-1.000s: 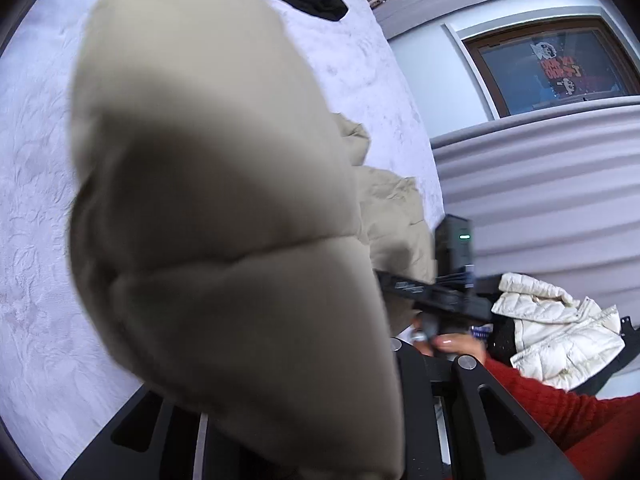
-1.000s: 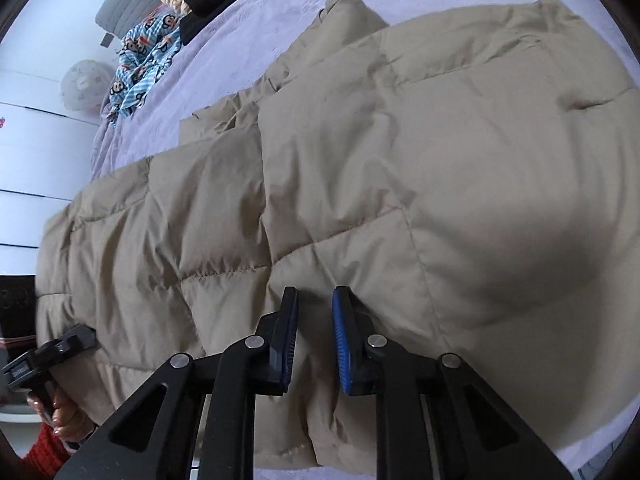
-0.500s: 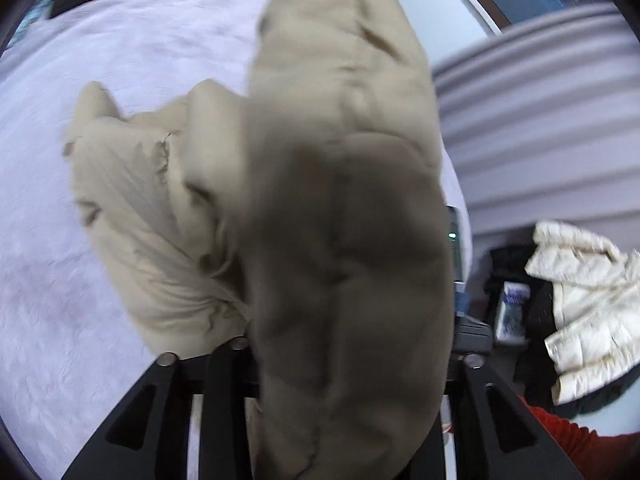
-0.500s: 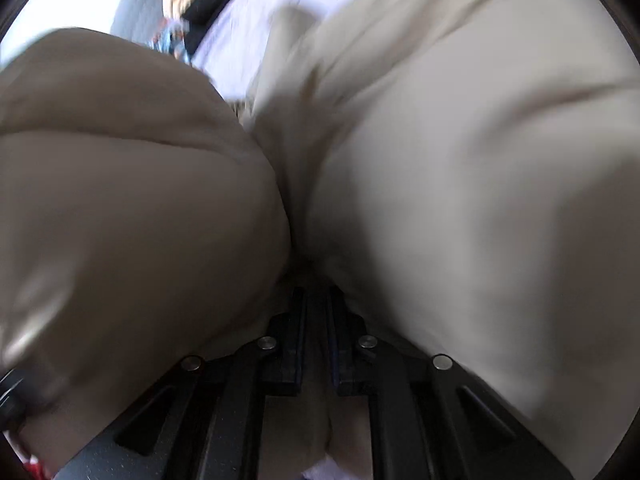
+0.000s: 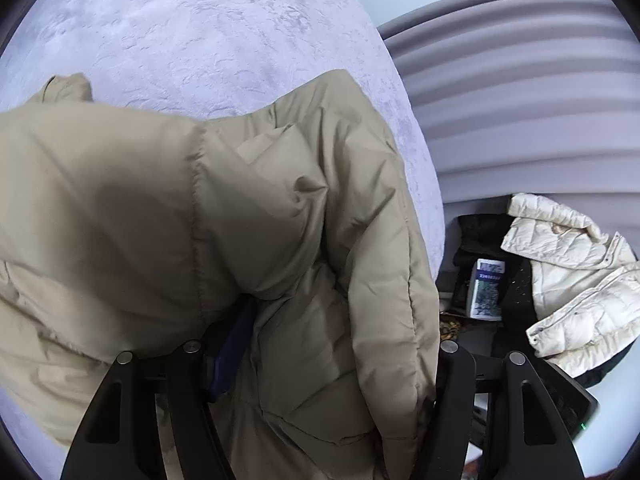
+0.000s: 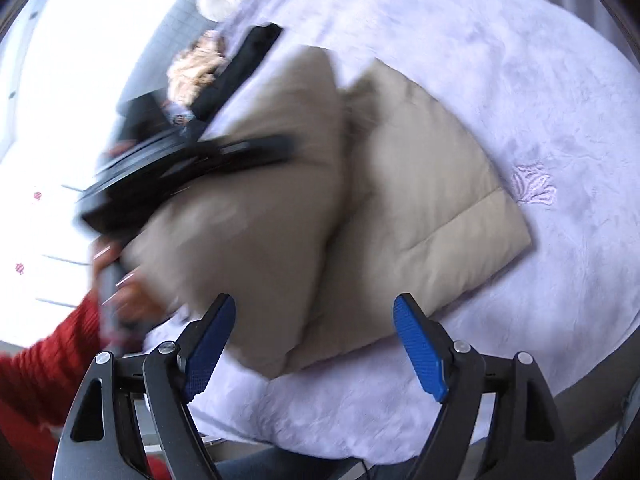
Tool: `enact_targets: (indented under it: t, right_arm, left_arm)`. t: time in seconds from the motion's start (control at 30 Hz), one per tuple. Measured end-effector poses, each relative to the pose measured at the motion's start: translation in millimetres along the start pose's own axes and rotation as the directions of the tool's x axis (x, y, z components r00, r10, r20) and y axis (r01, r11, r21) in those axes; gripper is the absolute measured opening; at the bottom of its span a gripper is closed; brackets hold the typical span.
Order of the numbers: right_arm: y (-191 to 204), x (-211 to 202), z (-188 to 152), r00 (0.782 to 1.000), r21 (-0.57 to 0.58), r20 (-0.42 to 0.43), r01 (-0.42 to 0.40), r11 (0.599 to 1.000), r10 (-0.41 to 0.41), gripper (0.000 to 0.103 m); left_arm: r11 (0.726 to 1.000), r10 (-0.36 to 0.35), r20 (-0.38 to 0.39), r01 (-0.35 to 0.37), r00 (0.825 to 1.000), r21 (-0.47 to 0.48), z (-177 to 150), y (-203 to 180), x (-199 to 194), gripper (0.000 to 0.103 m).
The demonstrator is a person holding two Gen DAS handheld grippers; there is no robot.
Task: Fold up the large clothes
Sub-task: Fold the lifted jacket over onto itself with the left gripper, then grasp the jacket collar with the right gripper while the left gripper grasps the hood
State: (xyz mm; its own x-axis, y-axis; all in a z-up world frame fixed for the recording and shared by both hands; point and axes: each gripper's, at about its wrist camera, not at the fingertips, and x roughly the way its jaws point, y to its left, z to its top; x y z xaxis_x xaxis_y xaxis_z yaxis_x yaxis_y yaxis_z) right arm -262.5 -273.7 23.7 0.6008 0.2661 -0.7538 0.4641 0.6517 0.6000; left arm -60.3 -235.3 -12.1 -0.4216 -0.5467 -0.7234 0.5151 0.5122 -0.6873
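Note:
A beige puffer jacket [image 6: 420, 208] lies folded over on the lilac bed cover [image 6: 520, 60]. My right gripper [image 6: 316, 348] is open and empty, held just off the jacket's near edge. My left gripper [image 5: 332, 360] has its jaws wide apart with thick jacket folds [image 5: 200, 200] bunched between and over them; the right finger is hidden by fabric. In the right wrist view the left gripper [image 6: 192, 164] shows blurred on top of the jacket's left part.
A white puffer jacket [image 5: 572, 280] and a black garment with a small box [image 5: 488, 288] lie beside the bed. Black and patterned clothes [image 6: 224, 68] sit at the bed's far side. A grey padded bed end [image 5: 520, 80] rises behind.
My right gripper has opened, let go of the jacket and pulled back. The left gripper has brought the jacket's part over and down onto the bed, and its jaws now stand wide.

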Motion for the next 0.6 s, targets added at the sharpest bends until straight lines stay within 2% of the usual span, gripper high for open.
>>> enact_targets:
  t: [0.03,0.07,0.13,0.2,0.23,0.27,0.3,0.33,0.37,0.4,0.43,0.47,0.5,0.57,0.6]
  right_arm:
    - [4,-4,-4,1.0,-0.018,-0.001,-0.013,1.0,0.013,0.084]
    - [9,-4,-6,1.0,-0.034,-0.005,-0.016,0.999,0.016,0.084]
    - [24,7,-3,1.0,-0.057,-0.006,-0.013,0.998,0.013,0.084]
    - [31,19,1,1.0,-0.074,-0.005,0.013,0.997,-0.014,0.084]
    - [33,25,6,0.999,-0.084,0.0,0.046,0.995,-0.046,0.084]
    - [36,30,12,0.996,-0.09,0.013,0.085,0.992,-0.085,0.084]
    - [38,32,17,0.992,-0.098,0.034,0.12,0.988,-0.118,0.083]
    - [40,32,23,0.987,-0.105,0.058,0.154,0.982,-0.148,0.082]
    - [41,30,27,0.979,-0.114,0.088,0.191,0.975,-0.181,0.065]
    - [45,31,30,0.974,-0.126,0.108,0.214,0.969,-0.201,0.028]
    - [44,32,33,0.968,-0.131,0.109,0.237,0.963,-0.224,0.019]
    - [38,28,35,0.964,-0.121,0.117,0.254,0.96,-0.24,0.018]
    - [34,25,35,0.964,-0.111,0.126,0.249,0.962,-0.235,0.015]
    - [27,18,29,0.957,-0.11,0.138,0.271,0.956,-0.255,0.014]
    - [26,16,29,0.953,-0.112,0.145,0.283,0.953,-0.266,0.013]
  left_arm:
    - [1.0,0.016,0.0,-0.016,1.0,0.013,8,-9,10,0.067]
    - [0.999,0.034,0.002,-0.034,0.999,0.027,0,-10,7,0.067]
    - [0.994,0.08,0.032,-0.082,0.996,0.068,6,-17,0,0.067]
    - [0.986,0.101,0.121,-0.115,0.988,0.117,19,-29,-11,0.067]
    - [0.98,0.121,0.18,-0.147,0.976,0.138,20,-32,-22,0.067]
    - [0.969,0.156,0.25,-0.197,0.955,0.147,15,-36,-36,0.067]
    - [0.954,0.211,0.327,-0.266,0.921,0.135,10,-34,-52,0.067]
    - [0.935,0.276,0.396,-0.34,0.876,0.101,4,-28,-67,0.067]
    - [0.916,0.331,0.44,-0.396,0.835,0.063,0,-19,-77,0.067]
    - [0.895,0.389,0.465,-0.446,0.795,0.013,-3,-4,-85,0.067]
    - [0.875,0.442,0.467,-0.482,0.766,-0.037,-6,13,-88,0.067]
    - [0.858,0.485,0.45,-0.507,0.75,-0.079,-7,33,-91,0.067]
    - [0.842,0.525,0.415,-0.524,0.743,-0.127,-7,54,-88,0.067]
    - [0.844,0.534,0.371,-0.501,0.76,-0.19,-9,94,-84,0.067]
    - [0.849,0.528,0.373,-0.489,0.763,-0.202,-10,98,-77,0.067]
